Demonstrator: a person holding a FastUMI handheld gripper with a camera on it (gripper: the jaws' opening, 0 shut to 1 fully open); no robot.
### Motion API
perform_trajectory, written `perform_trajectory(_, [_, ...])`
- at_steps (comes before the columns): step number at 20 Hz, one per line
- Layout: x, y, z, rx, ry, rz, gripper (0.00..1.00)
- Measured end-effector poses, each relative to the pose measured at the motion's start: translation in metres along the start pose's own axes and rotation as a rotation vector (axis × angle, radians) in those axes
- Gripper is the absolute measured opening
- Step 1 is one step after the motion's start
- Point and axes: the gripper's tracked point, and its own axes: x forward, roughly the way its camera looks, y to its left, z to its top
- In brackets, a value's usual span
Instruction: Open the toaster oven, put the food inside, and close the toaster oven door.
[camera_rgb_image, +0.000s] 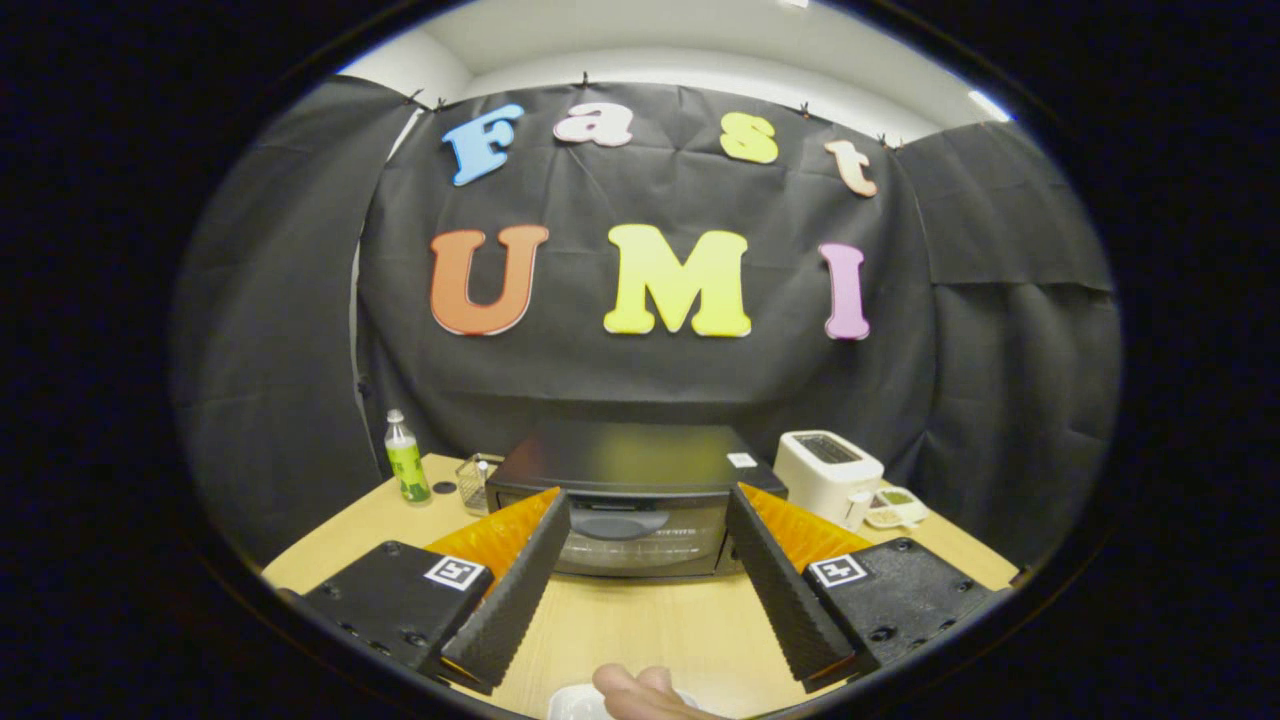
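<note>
So the tongs (648, 520) were spread wide apart, nothing pinched between them, hovering over the wooden tabletop (640, 630) in the lower middle of the frame. Straight ahead of them, dead center, sat the black toaster oven (630, 500) with its glass door shut and the handle across the top of the door. The tips framed it on both sides, but I couldn't tell if they were touching it or just short of it.

Off to the right of the oven was a white pop-up toaster (828, 472), and just beside that a small white dish (895, 507) with bits of food in it. On the left side of the frame stood a plastic bottle (406, 460) with green drink, and between it and the oven a little clear container (478, 480).

Down at the very bottom, between the tongs, a person's fingers (640, 692) poked in, resting on something white (575, 703), too cut off to say what.
</note>
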Motion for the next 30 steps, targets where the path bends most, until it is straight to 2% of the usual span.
perform_trajectory(3, [-0.030, 0.012, 0.043, 0.018, -0.053, 0.034, 1.00])
perform_trajectory(5, [-0.051, 0.017, 0.062, 0.039, -0.031, 0.076, 1.00])
perform_trajectory(7, [-0.068, 0.012, 0.081, 0.058, -0.035, 0.082, 1.00])
perform_trajectory(8, [-0.062, 0.001, 0.065, 0.056, -0.033, 0.078, 1.00])
perform_trajectory(10, [-0.077, -0.005, 0.061, 0.080, -0.039, 0.079, 1.00])
perform_trajectory(16, [-0.111, -0.007, 0.025, 0.008, -0.037, 0.121, 1.00])
perform_trajectory(20, [-0.126, -0.028, 0.015, 0.053, -0.031, 0.110, 1.00])
perform_trajectory(23, [-0.135, -0.038, 0.006, 0.056, -0.038, 0.137, 1.00])
perform_trajectory(27, [-0.129, -0.051, -0.019, 0.045, 0.019, 0.128, 1.00])
perform_trajectory(30, [-0.125, -0.060, -0.032, 0.084, 0.064, 0.115, 1.00])
